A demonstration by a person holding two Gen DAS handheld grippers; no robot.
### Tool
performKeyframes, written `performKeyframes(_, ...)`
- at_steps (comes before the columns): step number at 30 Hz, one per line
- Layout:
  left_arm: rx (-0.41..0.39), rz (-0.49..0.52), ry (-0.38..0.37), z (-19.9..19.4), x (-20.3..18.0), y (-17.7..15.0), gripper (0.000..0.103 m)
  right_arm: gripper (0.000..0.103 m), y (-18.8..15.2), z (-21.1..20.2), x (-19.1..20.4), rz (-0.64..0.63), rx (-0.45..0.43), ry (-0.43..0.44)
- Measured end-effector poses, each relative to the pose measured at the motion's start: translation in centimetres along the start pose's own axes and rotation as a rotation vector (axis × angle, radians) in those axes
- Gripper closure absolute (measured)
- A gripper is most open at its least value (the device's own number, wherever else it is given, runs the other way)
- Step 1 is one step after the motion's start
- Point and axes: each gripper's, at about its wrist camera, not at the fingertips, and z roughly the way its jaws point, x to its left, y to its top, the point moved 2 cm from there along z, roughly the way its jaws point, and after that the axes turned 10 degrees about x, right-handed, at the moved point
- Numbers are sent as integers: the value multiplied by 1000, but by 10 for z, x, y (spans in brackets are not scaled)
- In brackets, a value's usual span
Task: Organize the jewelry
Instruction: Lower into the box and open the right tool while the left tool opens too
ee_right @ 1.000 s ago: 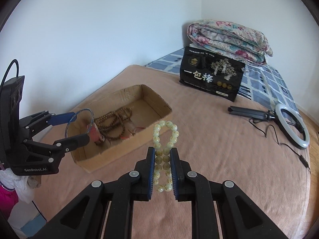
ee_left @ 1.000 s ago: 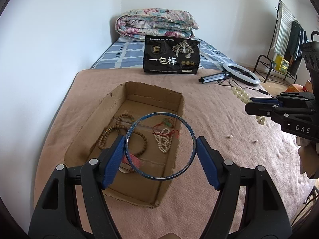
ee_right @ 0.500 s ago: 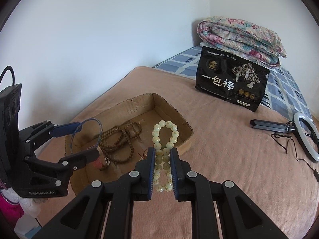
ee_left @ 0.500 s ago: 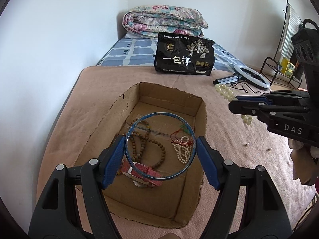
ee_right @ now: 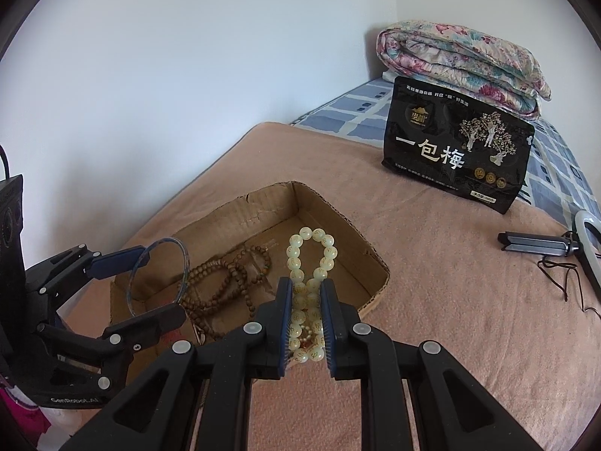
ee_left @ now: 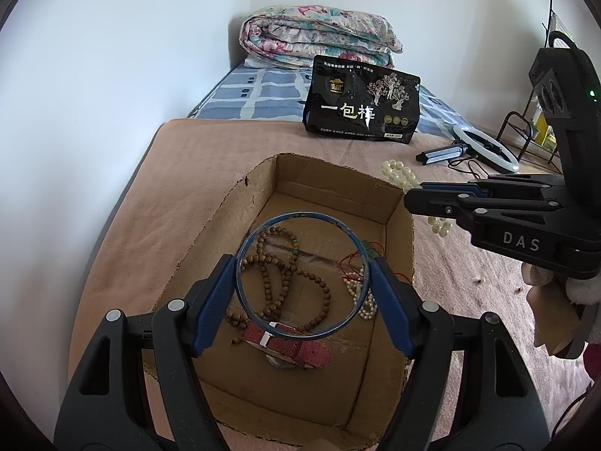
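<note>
Both of your grippers have come in over the cardboard box point(ee_left: 398, 210) since a second ago, when the box lay farther ahead of them on the pink blanket point(ee_right: 450, 263).

Your left gripper point(ee_left: 302, 293) hangs above the box's near half, its blue pads pressing the two sides of a thin blue bangle point(ee_left: 300, 221), which they hold clear of the box floor. The jaws stand wide, spread by the bangle's own width.

Your right gripper point(ee_right: 306, 314) is at the box's right wall, jaws drawn nearly together and pinching a strand of pale, cream-coloured beads point(ee_right: 311, 255). The strand loops up beyond the fingertips, over the box's right side.

Inside the box, on its floor, lie a coiled string of brown wooden beads point(ee_left: 285, 282), a red-strapped watch point(ee_left: 289, 342) at the near end, and a small white bead strand with red cord point(ee_left: 360, 293) by the right wall.

Beyond the box, a black snack bag point(ee_left: 360, 105) stands upright on the blanket. Behind the bag is a folded floral quilt point(ee_left: 319, 37). To the right of the box, past your right gripper, a white ring light point(ee_left: 484, 146) lies flat.
</note>
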Motion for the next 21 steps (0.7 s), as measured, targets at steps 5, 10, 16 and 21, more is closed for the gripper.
performKeyframes(5, 0, -1, -1, 1, 0, 1, 29, 90, 5, 8, 2, -1, 5, 2)
performKeyframes(10, -1, -1, 1, 0, 0, 1, 29, 89, 8, 11, 4, 1, 8, 10)
performKeyframes(16, 12, -14, 7, 6, 5, 2, 25, 42, 10, 5, 4, 13, -26, -22)
performKeyframes(21, 29, -21, 35, 8, 7, 1, 25, 14, 12, -1, 0, 43, -50, -33)
